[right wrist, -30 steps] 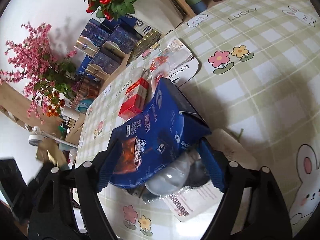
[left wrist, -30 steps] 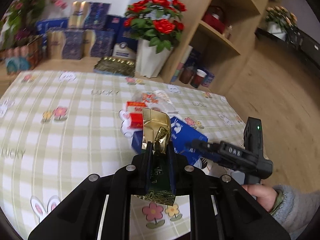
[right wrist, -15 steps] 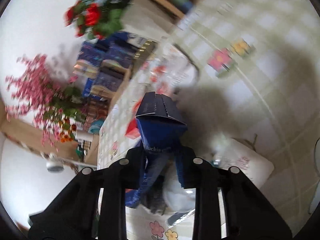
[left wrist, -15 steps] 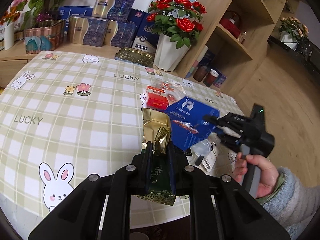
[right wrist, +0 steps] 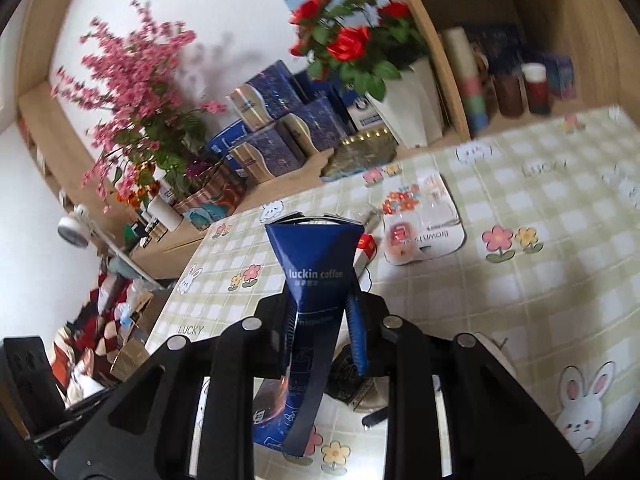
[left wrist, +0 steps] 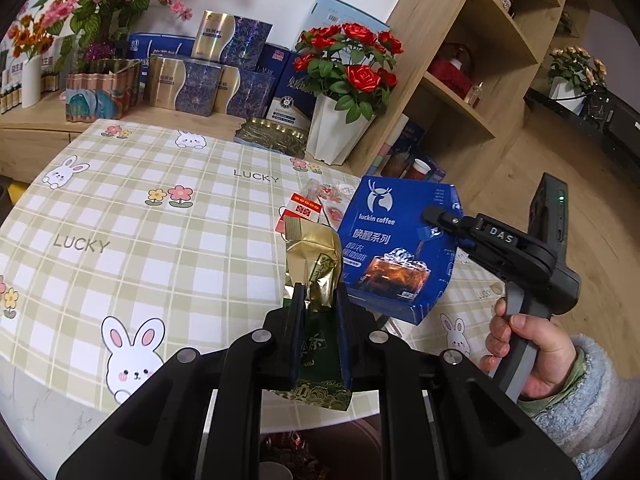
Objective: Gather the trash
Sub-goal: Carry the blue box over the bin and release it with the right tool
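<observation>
My left gripper [left wrist: 320, 300] is shut on a gold and green tea packet [left wrist: 316, 272], held above the table's near edge. My right gripper [right wrist: 322, 304] is shut on a flattened blue Luckin Coffee box [right wrist: 316, 276], lifted off the table; it also shows in the left wrist view [left wrist: 400, 240], held by the right gripper [left wrist: 440, 216]. A red and white carton [left wrist: 302, 210] and a clear plastic wrapper [right wrist: 424, 220] lie on the checked tablecloth [left wrist: 160, 220]. A dark bin [left wrist: 312, 452] sits below the table edge under the left gripper.
A white vase of red roses [left wrist: 340, 128], a gold tray [left wrist: 272, 136] and stacked gift boxes [left wrist: 208, 76] stand along the back. A wooden shelf unit [left wrist: 472, 80] stands at the right. More wrappers [right wrist: 352, 392] lie on the table under the right gripper.
My right gripper closed on the blue coffee box and lifted it off the table, turning it upright. My left gripper drew back towards the table's near edge with the tea packet.
</observation>
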`<state>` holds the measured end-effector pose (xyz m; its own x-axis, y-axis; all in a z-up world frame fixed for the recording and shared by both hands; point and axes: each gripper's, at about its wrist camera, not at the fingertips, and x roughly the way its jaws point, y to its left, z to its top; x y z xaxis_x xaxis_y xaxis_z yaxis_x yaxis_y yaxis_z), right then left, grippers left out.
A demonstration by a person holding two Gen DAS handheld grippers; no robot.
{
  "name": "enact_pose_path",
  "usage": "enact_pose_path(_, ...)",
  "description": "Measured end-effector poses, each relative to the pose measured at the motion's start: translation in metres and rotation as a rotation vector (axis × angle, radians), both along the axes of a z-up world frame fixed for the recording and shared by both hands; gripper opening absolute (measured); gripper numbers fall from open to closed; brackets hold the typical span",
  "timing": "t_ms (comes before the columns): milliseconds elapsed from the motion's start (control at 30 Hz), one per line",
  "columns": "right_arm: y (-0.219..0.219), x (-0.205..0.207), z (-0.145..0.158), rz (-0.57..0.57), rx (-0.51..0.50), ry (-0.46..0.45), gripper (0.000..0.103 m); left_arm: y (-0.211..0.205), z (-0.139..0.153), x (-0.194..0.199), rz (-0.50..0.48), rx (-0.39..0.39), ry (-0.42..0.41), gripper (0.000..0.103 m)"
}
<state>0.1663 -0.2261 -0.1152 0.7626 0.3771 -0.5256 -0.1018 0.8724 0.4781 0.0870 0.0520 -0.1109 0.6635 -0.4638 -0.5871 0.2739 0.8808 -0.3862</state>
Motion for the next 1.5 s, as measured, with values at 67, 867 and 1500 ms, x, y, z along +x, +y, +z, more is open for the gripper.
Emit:
enact_pose_path(67, 0.000, -0.012, 0.007, 0.005, -0.013, -0.013, 0.026, 0.001, 0.003, -0.007, 0.003, -0.003, -0.002, 0.015)
enact_pose_path(867, 0.013, -0.173, 0.014, 0.183, -0.144, -0.006, 0.026, -0.010, 0.024, -0.127, -0.008, 0.031, -0.029, 0.015)
enact_pose_path(1500, 0.035, -0.201, -0.087, 0.287, -0.250, 0.296, 0.026, -0.008, -0.002, -0.145, -0.024, 0.007, 0.028, 0.015)
